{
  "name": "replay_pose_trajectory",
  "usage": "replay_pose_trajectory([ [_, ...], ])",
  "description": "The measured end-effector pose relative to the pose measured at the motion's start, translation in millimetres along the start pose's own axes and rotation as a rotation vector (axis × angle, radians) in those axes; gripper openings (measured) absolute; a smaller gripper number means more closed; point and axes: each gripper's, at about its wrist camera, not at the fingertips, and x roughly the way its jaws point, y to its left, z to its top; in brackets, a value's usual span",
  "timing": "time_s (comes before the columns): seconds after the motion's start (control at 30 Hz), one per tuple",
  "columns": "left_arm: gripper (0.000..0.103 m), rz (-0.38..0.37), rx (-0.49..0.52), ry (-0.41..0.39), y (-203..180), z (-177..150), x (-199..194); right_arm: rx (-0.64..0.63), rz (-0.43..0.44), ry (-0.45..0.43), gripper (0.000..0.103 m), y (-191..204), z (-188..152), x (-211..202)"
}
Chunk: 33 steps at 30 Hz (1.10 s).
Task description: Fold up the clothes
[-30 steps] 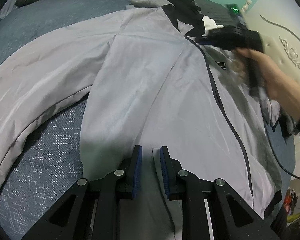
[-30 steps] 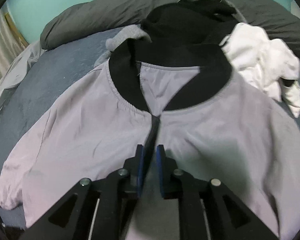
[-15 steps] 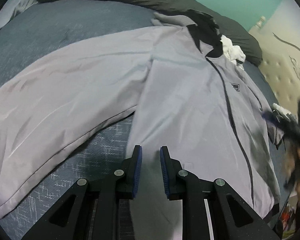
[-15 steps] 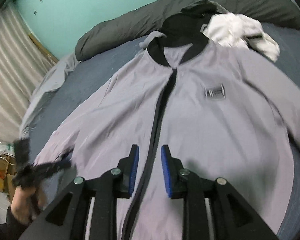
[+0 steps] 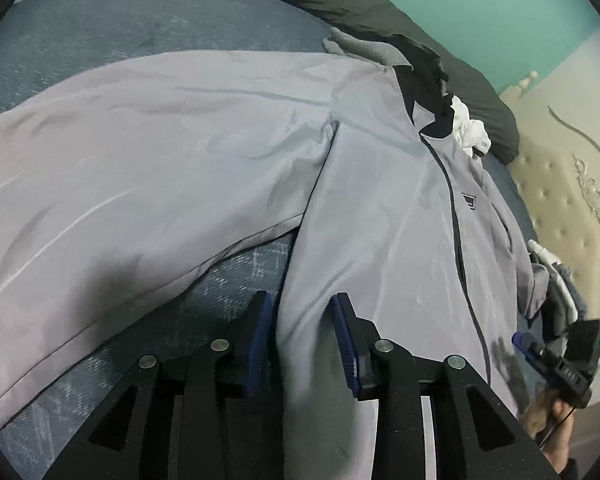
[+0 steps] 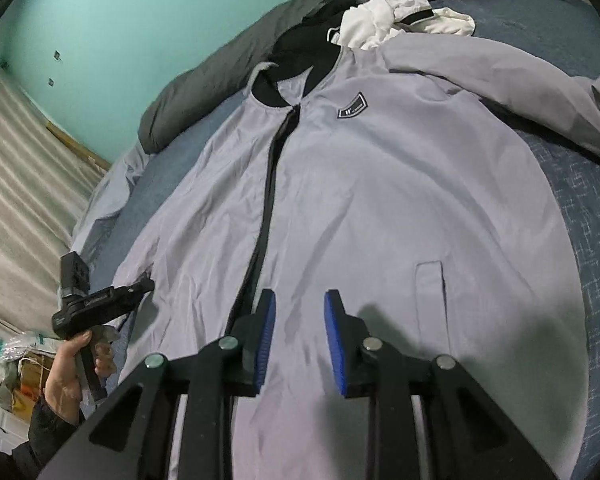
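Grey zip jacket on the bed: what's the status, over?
Both grippers, left gripper and right gripper, open, empty. Grey zip jacket flat, unfolded. White garment by collar.

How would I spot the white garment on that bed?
Start at the blue bed and the grey jacket spread flat across it. Just past the jacket's black collar lies the crumpled white garment, the only white piece among grey and black clothes.

The jacket's (image 6: 380,200) hem ran off the bottom edge behind the right gripper (image 6: 298,340); a white garment (image 6: 396,16) hid its far shoulder.
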Motion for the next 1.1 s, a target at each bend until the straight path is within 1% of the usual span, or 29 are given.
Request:
replay_pose_trajectory([
  [0.13, 0.033, 0.001, 0.012, 0.008, -3, 5, 9, -0.016, 0.022, -0.023, 0.024, 3, -4, 0],
  [0.17, 0.027, 0.007, 0.020, 0.010, -5, 6, 11, -0.024, 0.023, -0.023, 0.024, 3, -6, 0],
  [0.2, 0.016, 0.012, 0.026, 0.015, -6, 6, 11, -0.031, 0.025, -0.023, 0.024, 4, -7, 0],
  [0.23, 0.011, 0.027, 0.034, 0.013, -7, 7, 9, -0.039, 0.026, -0.024, 0.024, 4, -8, 0],
  [0.33, 0.006, 0.081, 0.067, 0.005, -11, 10, 2, -0.038, 0.028, -0.027, 0.024, 0, -9, 0],
  [0.4, 0.006, 0.141, 0.096, -0.004, -15, 12, -1, -0.023, 0.027, -0.033, 0.024, -4, -8, -3],
  [0.47, 0.006, 0.155, 0.077, 0.010, -14, 12, 3, -0.015, 0.014, -0.039, 0.024, -7, -5, -6],
  [0.63, 0.008, 0.156, 0.062, 0.025, -18, 12, 3, 0.023, -0.011, -0.054, 0.025, -15, 7, -24],
  [0.67, 0.009, 0.162, 0.061, 0.028, -20, 11, -1, 0.021, -0.020, -0.051, 0.031, -16, 9, -30],
  [0.7, 0.012, 0.170, 0.065, 0.034, -21, 10, -4, 0.018, -0.030, -0.048, 0.042, -17, 12, -36],
  [0.73, 0.014, 0.183, 0.078, 0.047, -24, 8, -8, 0.008, -0.047, -0.028, 0.047, -18, 13, -41],
  [0.77, 0.016, 0.194, 0.092, 0.060, -26, 5, -12, -0.002, -0.064, -0.006, 0.049, -19, 14, -46],
  [0.83, 0.019, 0.194, 0.105, 0.081, -27, -4, -21, -0.022, -0.094, 0.051, 0.049, -24, 14, -55],
  [0.93, 0.021, 0.196, 0.124, 0.124, -28, -23, -35, -0.022, -0.167, 0.107, 0.049, -40, 11, -75],
  [1.1, 0.021, 0.198, 0.148, 0.177, -29, -50, -51, 0.042, -0.214, 0.174, 0.051, -70, -6, -106],
])
